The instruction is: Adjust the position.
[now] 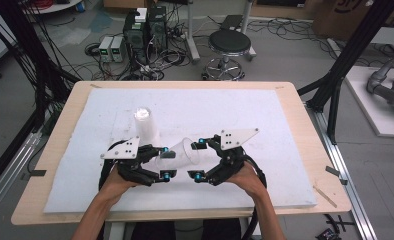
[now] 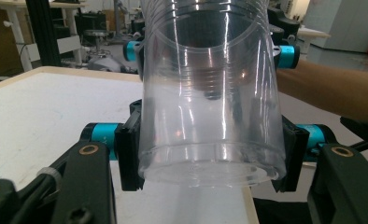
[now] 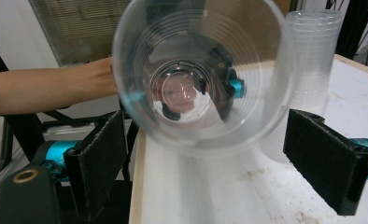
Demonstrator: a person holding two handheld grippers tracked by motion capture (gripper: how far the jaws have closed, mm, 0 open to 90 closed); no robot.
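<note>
Your left gripper (image 1: 165, 162) has its jaws clamped on the base end of a clear, ridged plastic cup (image 1: 181, 154), holding it on its side above the white foam-covered tabletop (image 1: 265, 115). Your right gripper (image 1: 199, 160) faces the cup's open mouth with jaws spread wide, touching nothing. A stack of clear plastic cups (image 1: 146, 126) stands upright just behind.

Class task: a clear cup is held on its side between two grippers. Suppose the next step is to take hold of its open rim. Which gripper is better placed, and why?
The right gripper. Its jaws stand open either side of the clear cup's mouth, which faces it. The left gripper is already shut on the cup's base.
</note>
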